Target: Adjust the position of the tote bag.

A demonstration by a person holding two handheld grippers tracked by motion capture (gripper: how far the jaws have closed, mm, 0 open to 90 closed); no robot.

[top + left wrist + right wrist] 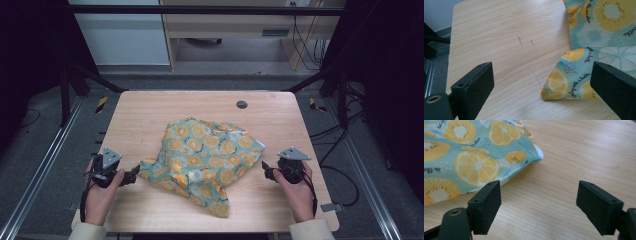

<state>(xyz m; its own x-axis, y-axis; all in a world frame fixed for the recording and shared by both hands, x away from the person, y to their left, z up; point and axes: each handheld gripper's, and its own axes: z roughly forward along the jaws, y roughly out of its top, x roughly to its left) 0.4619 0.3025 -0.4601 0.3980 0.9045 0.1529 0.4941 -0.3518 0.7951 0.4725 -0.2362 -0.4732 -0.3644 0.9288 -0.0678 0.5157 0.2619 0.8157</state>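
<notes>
The left gripper (134, 176) sits near the front left part of the table (150, 110). A hand (100, 192) holds it from behind. Its two black jaws are wide apart, and nothing is squeezed between them. In the left gripper view, a corner of the cloth (564, 85) lies on the wood between the jaws. The corner is close to the jaw on the right of that view, but I cannot tell if it touches it. The other jaw has only bare wood next to it.

The right gripper (266, 171) sits near the front right part of the table, and the other hand (296, 192) holds it. Its jaws are wide apart too, and they hold nothing. In the right gripper view, the cloth's edge (506, 178) lies just beyond the jaw on the left. Bare wood fills the gap between the two jaws.

The cloth (205, 157) lies in the middle of the table, between the two grippers. It is light blue-green with yellow orange slices and white flowers on it, and some small dark writing. It is not flat. It is bunched up and folded over itself. One pointy end reaches toward the front edge of the table.

A small dark round hole (242, 104) sits in the wood near the far edge, well apart from the cloth.
</notes>
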